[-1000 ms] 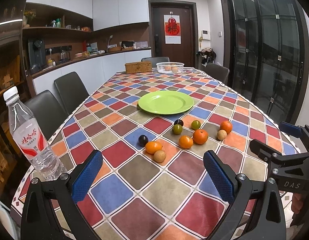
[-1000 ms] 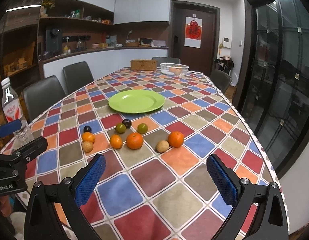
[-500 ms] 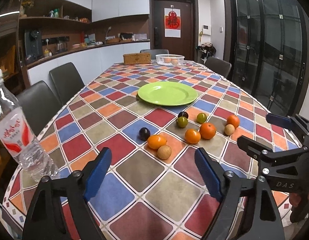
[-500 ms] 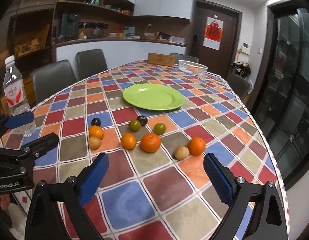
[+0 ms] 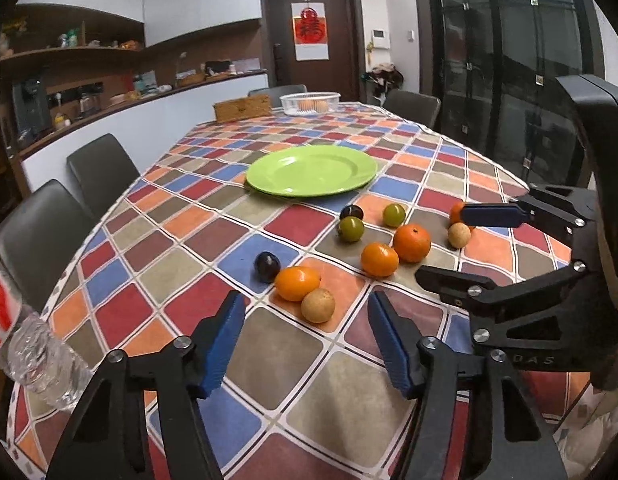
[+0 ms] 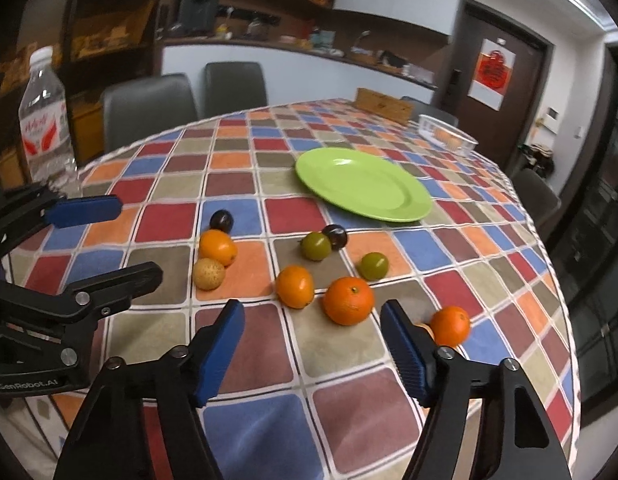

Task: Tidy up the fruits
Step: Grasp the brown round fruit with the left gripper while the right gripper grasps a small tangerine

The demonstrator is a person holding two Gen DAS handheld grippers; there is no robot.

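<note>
Nine fruits are counted on the chequered tablecloth (image 5: 181, 272), all loose and near the green plate (image 5: 311, 174), which lies just beyond them and carries nothing. Four are oranges: the largest orange (image 6: 348, 301) sits near the middle of the group, a smaller orange (image 6: 295, 286) is just left of it, an oval orange (image 5: 297, 283) lies at the left end, and a far-right orange (image 6: 449, 325) stands apart. Two are tan round fruits: one tan fruit (image 5: 317, 305) touches the oval orange, and a second tan fruit (image 5: 459, 235) is seen at the right. Two green fruits (image 5: 351, 229) and two dark plums (image 5: 267, 266) complete the count.

In the right wrist view the second tan fruit is almost hidden behind a gripper finger, whereas the left wrist view shows it whole; there the far-right orange is partly covered by a blue pad. The water bottle (image 6: 48, 120) is shown sharp and complete only in the right wrist view.

The left gripper (image 5: 307, 340) and the right gripper (image 6: 313, 346) are held above the cloth with jaws spread; both have just been closing, and nothing is between either pair.
</note>
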